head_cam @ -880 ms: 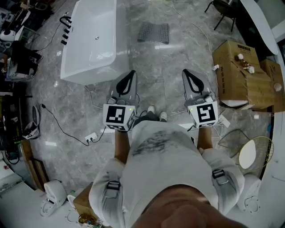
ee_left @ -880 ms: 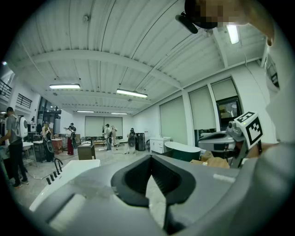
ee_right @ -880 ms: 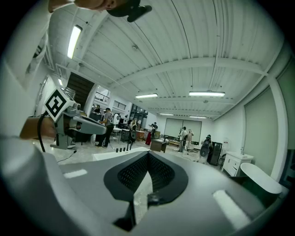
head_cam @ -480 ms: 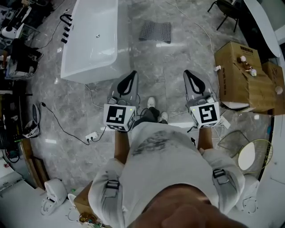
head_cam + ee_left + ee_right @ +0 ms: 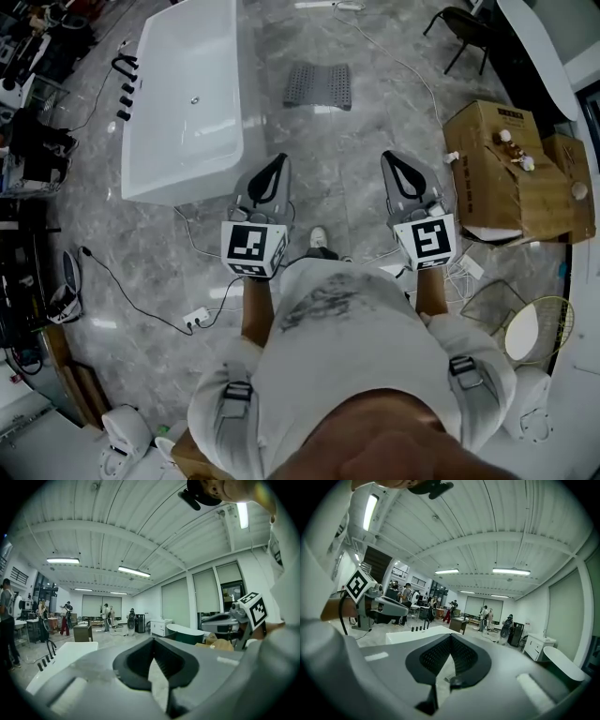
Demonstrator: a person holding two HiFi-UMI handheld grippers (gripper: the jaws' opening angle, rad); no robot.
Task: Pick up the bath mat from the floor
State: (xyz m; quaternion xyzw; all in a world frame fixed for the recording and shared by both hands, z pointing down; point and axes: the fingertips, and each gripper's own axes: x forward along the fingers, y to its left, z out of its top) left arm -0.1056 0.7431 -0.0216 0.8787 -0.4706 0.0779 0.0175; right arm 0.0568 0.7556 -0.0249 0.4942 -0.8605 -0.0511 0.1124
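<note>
Only the head view is showing the bath mat [image 5: 319, 86]. It is lying flat on the grey marble floor [image 5: 309, 141], just beside the long side of the white bathtub [image 5: 183, 185]. It is well ahead of both grippers and touched by neither.

In that view the left gripper [image 5: 277, 159] and the right gripper [image 5: 389, 156] are being held side by side in front of the person [image 5: 347, 328], both pointing forward. A cardboard box [image 5: 497, 159] is sitting on the floor off to the right.

The gripper views are looking out level instead. They are taking in the ribbed ceiling [image 5: 117, 522], the strip lights [image 5: 511, 571] and the people [image 5: 105, 616] standing far down the room, none of which the head view is catching.

They are also showing the jaws plainly. In each, the two dark pads [image 5: 138, 660] are meeting at the tips with nothing pinched between them, so both grippers are closed and empty.
</note>
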